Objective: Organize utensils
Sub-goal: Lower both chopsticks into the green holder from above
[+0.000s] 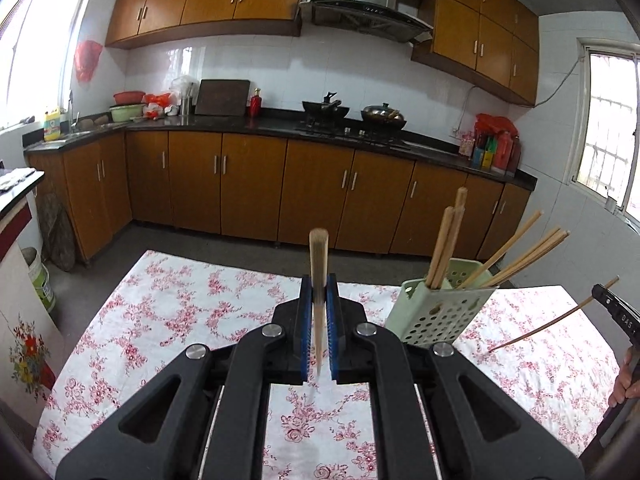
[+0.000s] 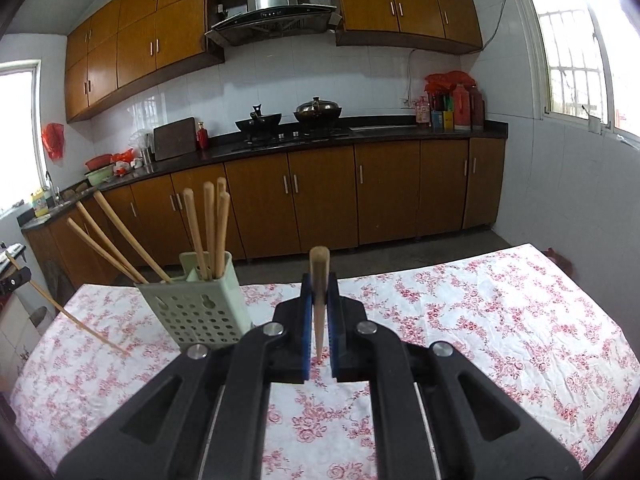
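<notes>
In the left wrist view my left gripper [image 1: 319, 285] is shut on a wooden chopstick [image 1: 319, 264] that stands nearly upright between the blue pads, above the floral tablecloth [image 1: 180, 312]. A pale green perforated holder [image 1: 436, 314] with several chopsticks stands just to its right. At the right edge my right gripper [image 1: 612, 306] holds a slanted chopstick [image 1: 552, 322] whose tip is down near the cloth. In the right wrist view my right gripper [image 2: 319, 286] is shut on that chopstick [image 2: 319, 280]. The holder [image 2: 200, 308] stands to its left, with the left gripper's chopstick [image 2: 72, 316] beyond it.
The table [image 2: 480, 320] ends at a far edge, with grey floor beyond it. Brown cabinets and a dark counter [image 1: 280, 126] with two woks on a stove line the far wall. A bucket [image 1: 40, 280] stands on the floor at the left. A hand [image 1: 626, 376] shows at the right.
</notes>
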{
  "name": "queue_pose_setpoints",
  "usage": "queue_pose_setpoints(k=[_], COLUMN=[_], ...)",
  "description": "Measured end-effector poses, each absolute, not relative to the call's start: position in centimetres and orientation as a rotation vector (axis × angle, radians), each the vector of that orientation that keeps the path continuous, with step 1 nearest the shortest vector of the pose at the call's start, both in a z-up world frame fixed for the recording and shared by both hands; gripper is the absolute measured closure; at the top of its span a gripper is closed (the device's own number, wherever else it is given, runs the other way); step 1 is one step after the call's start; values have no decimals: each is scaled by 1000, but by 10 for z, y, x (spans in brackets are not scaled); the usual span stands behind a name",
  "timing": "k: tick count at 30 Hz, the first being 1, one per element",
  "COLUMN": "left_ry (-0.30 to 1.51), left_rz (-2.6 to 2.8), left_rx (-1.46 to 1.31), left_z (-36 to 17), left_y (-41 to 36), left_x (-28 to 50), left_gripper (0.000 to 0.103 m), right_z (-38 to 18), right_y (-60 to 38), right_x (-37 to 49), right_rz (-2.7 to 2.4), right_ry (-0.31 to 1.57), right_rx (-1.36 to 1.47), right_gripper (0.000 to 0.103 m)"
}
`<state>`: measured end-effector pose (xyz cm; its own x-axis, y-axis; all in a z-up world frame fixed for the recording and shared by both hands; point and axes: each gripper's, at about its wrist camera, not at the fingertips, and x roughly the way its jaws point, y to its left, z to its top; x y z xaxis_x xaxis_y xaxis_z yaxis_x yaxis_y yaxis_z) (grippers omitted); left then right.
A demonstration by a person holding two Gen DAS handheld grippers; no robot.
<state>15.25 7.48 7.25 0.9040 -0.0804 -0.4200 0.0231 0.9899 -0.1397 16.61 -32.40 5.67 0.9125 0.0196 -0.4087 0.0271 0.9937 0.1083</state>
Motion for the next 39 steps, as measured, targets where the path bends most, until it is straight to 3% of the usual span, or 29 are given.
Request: queue_pose_setpoints(k=[24,39], left_ry=[186,115], left_rz=[-203,-127], left_rx=[-241,-245], left_z=[194,166], left_y=[22,-10], left_x=[138,184], left_gripper=[96,96], right_z=[176,158], right_y=[-296,-266], right_x=[144,206], right_rz=[260,241], right_ry=[260,290], right_rx=[194,163], right_gripper=[95,95])
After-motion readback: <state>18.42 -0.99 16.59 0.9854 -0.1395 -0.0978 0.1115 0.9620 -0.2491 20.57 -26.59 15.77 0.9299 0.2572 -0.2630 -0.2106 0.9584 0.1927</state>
